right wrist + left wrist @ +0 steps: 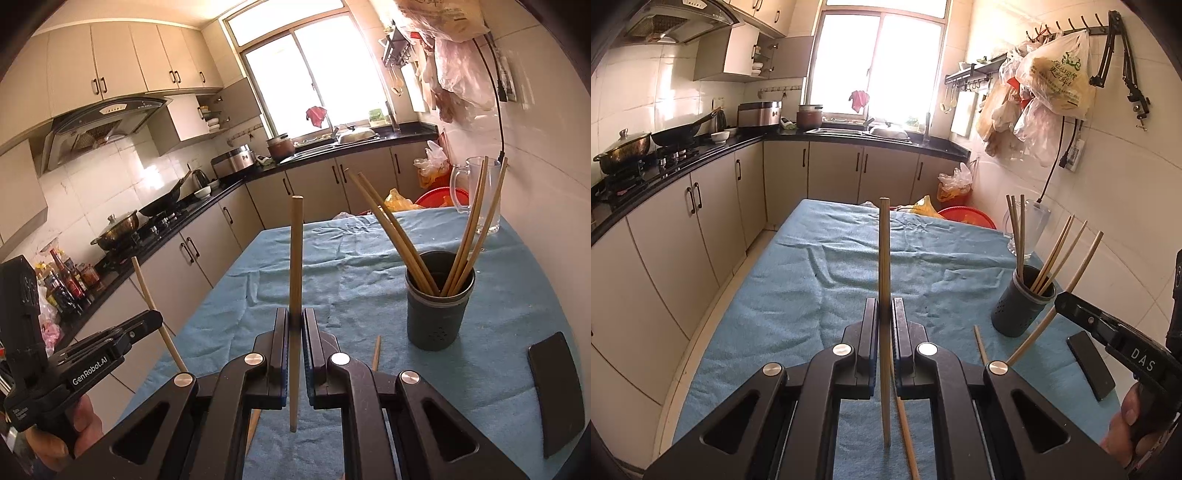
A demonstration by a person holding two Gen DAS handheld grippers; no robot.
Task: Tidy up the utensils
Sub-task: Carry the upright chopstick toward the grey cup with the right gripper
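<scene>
The table (849,258), draped in a blue cloth, is carrying a dark holder (437,299) with chopsticks leaning inside. Above it, the left hand-held gripper (885,314) is pinching one upright chopstick (884,251), and the right hand-held gripper (294,325) is pinching another chopstick (296,254) upright. A loose chopstick (907,435) is lying on the cloth.

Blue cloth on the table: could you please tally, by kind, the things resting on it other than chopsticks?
Utensil holder: 1
Glass jug: 1
Black flat slab: 1
Total: 3
</scene>
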